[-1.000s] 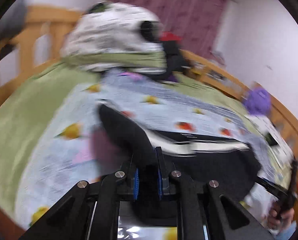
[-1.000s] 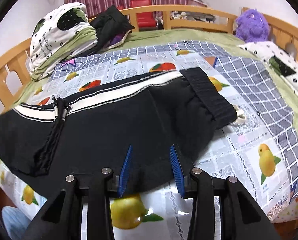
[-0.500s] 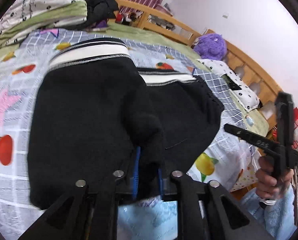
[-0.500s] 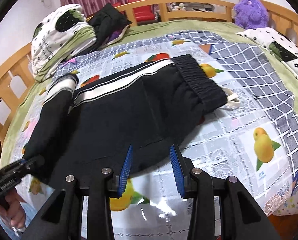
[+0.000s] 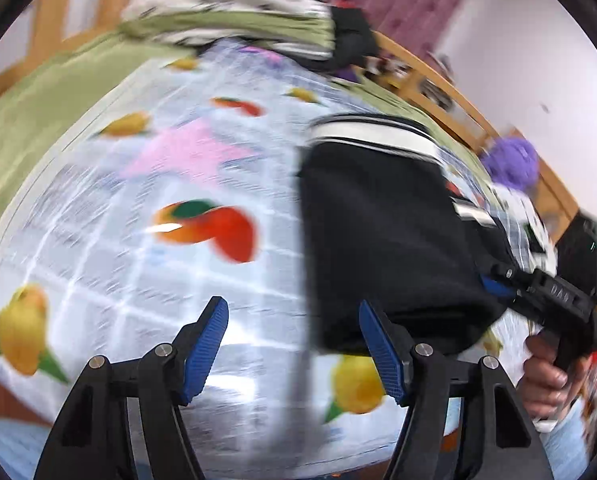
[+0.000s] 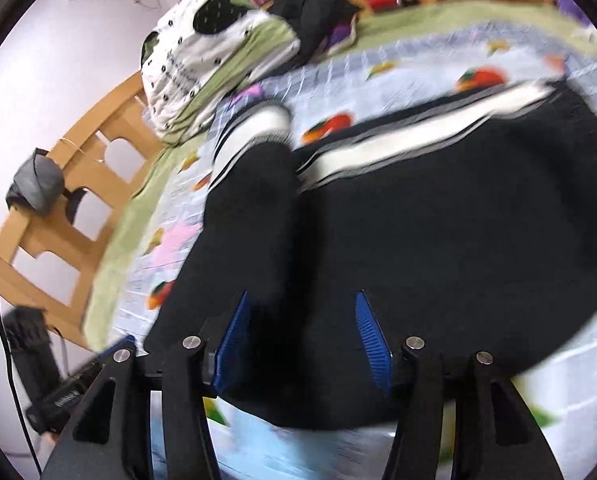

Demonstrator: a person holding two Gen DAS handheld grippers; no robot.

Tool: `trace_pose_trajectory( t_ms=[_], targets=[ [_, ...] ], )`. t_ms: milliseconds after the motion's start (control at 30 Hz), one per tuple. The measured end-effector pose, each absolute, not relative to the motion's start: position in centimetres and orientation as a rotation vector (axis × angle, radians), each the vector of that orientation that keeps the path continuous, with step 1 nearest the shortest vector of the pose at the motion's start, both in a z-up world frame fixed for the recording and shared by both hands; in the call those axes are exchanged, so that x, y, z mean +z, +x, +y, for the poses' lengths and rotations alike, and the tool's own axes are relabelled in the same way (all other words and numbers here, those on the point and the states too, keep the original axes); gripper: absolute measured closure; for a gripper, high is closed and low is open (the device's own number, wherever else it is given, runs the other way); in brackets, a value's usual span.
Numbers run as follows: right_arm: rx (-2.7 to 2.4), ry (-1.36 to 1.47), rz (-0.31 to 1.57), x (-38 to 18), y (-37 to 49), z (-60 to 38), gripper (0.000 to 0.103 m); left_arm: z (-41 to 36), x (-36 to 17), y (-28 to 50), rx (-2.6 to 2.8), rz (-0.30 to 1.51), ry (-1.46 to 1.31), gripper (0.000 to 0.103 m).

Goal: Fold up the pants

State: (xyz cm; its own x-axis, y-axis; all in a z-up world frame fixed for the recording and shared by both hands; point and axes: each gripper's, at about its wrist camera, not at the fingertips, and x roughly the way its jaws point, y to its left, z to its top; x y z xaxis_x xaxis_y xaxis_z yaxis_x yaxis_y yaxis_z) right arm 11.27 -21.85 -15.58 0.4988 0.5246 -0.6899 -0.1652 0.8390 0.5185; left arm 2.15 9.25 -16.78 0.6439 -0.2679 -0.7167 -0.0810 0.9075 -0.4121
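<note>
Pants (image 6: pixel 438 240) lie on bed (image 5: pixel 98 272), centre-right in R view, one leg doubled over body w/ striped cuff (image 6: pixel 258 124) upper centre: looks like first fold just laid.

L gripper (image 5: pixel 294 344): jaws opening, nothing betw them, only sheet below; pants off to right of frame.

R gripper (image 6: pixel 302 336): jaws opening, pants edge betw pads, not pinched; prob set for next fold.

L view alone shows hand (image 5: pixel 546 384) on R gripper, lower right. R view alone shows full fold.

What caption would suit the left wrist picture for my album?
Left gripper, jaws opening and empty, over the fruit-print sheet, beside black pants folded over on the bed.
</note>
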Motion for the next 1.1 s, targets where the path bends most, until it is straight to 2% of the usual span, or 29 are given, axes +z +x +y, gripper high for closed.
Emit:
trace_pose_trajectory(
  t_ms=[67, 167, 200, 267, 367, 533, 667, 767, 867, 1000, 1100],
  targets=[
    [0.459, 0.443, 1.002, -16.7, 12.1, -20.1, 0.049, 10.7, -17.3, 1.8, -0.087, 0.88, -0.483, 0.038],
    [0.491, 0.36, 1.014, -16.1, 12.6, -18.1, 0.084, 11.5, -17.4, 1.9, -0.085, 0.875, -0.504, 0.038],
    [0.495, 0.32, 0.998, -15.3, 12.5, -17.9, 0.086, 11.2, -17.1, 2.0, -0.085, 0.871, -0.493, 0.038],
    [0.465, 0.153, 0.898, -11.7, 11.6, -18.0, 0.087, 10.2, -16.8, 2.5, -0.095, 0.862, -0.468, 0.038],
    [0.427, 0.058, 0.785, -8.1, 11.1, -20.6, 0.087, 7.7, -15.8, 3.2, -0.137, 0.857, -0.406, 0.038],
    [0.277, 0.046, 0.746, -6.2, 12.8, -28.9, 0.087, 2.5, -14.9, 4.7, -0.23, 0.857, -0.376, 0.038],
    [0.1, 0.061, 0.746, -7.5, 13.7, -37.1, 0.087, -2.4, -15.1, 5.8, -0.344, 0.889, -0.342, 0.038],
    [0.015, 0.124, 0.866, -12.0, 14.9, -41.7, 0.087, -6.5, -15.7, 6.0, -0.43, 0.929, -0.287, 0.038],
    [0.02, 0.104, 0.9, -14.3, 14.9, -42.3, 0.087, -10.0, -16.3, 5.3, -0.529, 0.957, -0.223, 0.037],
    [0.047, 0.103, 0.839, -13.4, 13.8, -42.5, 0.087, -13.0, -17.5, 4.1, -0.481, 0.944, -0.059, 0.037],
    [0.04, 0.12, 0.873, -14.2, 14.5, -43.0, 0.087, -13.2, -18.5, 4.7, -0.371, 0.929, -0.034, 0.037]
  ],
)
